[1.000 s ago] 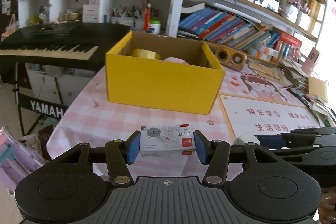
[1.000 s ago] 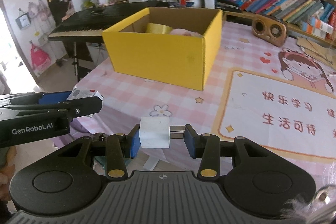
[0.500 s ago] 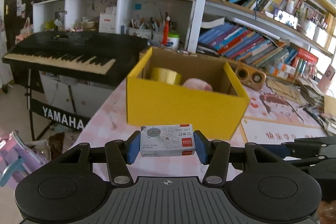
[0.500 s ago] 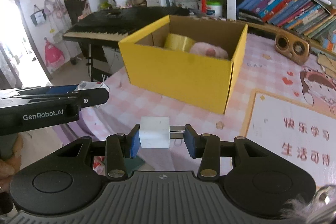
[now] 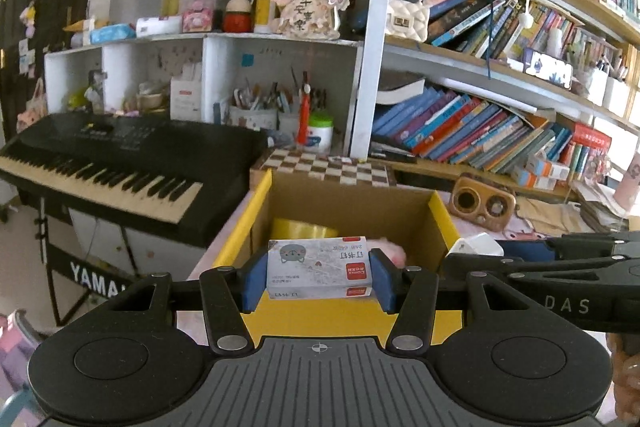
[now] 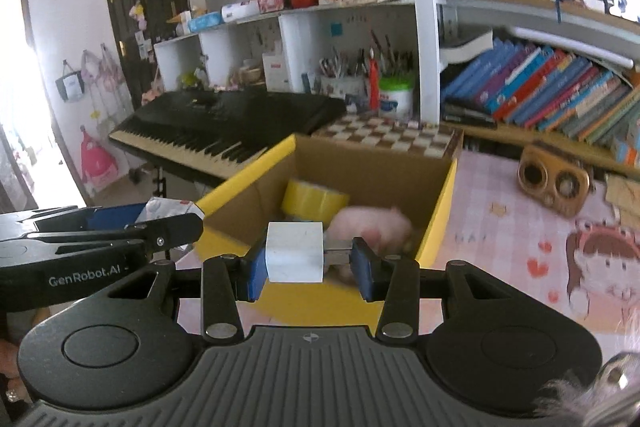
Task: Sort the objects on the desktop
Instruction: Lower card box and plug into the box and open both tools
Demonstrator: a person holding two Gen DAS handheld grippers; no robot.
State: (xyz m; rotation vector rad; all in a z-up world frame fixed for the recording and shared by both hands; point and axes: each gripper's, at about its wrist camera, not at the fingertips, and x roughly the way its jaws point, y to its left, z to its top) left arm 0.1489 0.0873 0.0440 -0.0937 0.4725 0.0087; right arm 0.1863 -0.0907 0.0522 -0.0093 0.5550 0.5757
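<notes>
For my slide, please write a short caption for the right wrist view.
Right gripper carries a white charger toward the yellow box, which holds tape and a pink toy.

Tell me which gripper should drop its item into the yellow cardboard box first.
Probably left: the left gripper holds its small printed staple box right over the yellow cardboard box; the right gripper's white charger plug sits nearer the box's near-left corner.

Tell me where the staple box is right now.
The staple box is clamped in the left gripper, in front of the yellow box, with the tape roll just beyond it.
</notes>
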